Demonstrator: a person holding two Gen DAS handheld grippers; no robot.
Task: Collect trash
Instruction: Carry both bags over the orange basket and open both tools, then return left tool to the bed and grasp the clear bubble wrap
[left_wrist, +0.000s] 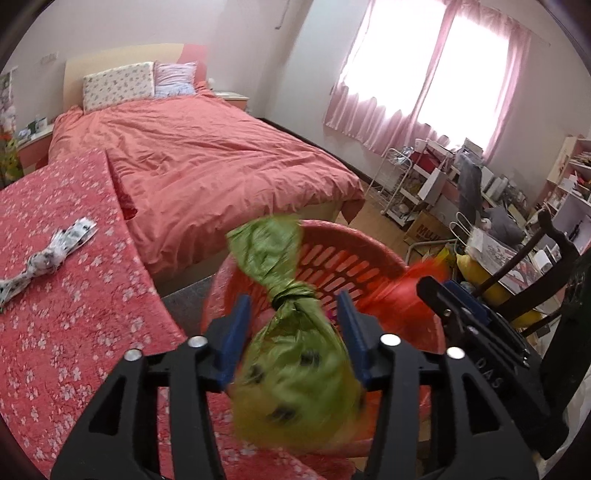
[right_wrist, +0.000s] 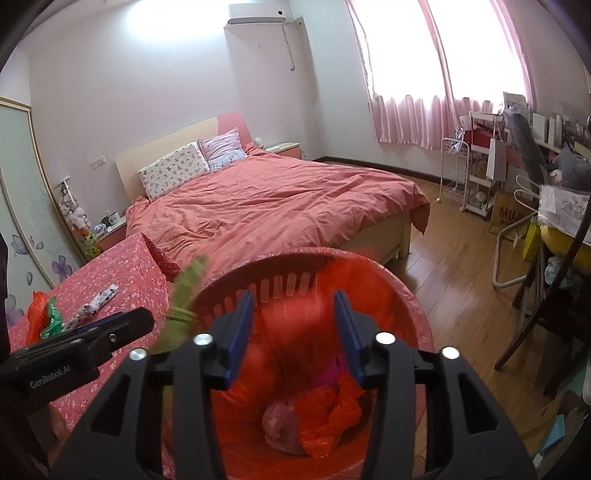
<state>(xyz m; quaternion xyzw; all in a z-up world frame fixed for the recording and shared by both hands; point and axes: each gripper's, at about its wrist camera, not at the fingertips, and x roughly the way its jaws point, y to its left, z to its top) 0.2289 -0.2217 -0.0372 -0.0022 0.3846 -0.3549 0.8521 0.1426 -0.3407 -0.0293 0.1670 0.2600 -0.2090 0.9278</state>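
A red slatted basket (left_wrist: 354, 236) stands by the table edge, under both grippers. A knotted green bag (left_wrist: 291, 332) hangs blurred between the blue pads of my left gripper (left_wrist: 293, 299); the jaws stand apart and do not press on its knot. In the right wrist view a red bag (right_wrist: 295, 332), also blurred, is between the spread pads of my right gripper (right_wrist: 293, 297), over the basket (right_wrist: 295, 254). A crumpled red bag (right_wrist: 332, 413) and a pinkish one (right_wrist: 280, 424) lie on the basket's bottom. The green bag (right_wrist: 184, 295) shows at the basket's left rim.
A table with a red flowered cloth (left_wrist: 74, 332) lies on the left and bears a white patterned knotted bag (left_wrist: 48, 258), plus orange and green bags (right_wrist: 40, 317). Behind is a bed (left_wrist: 221, 155). A dark chair (right_wrist: 546, 314) and cluttered shelves stand on the right.
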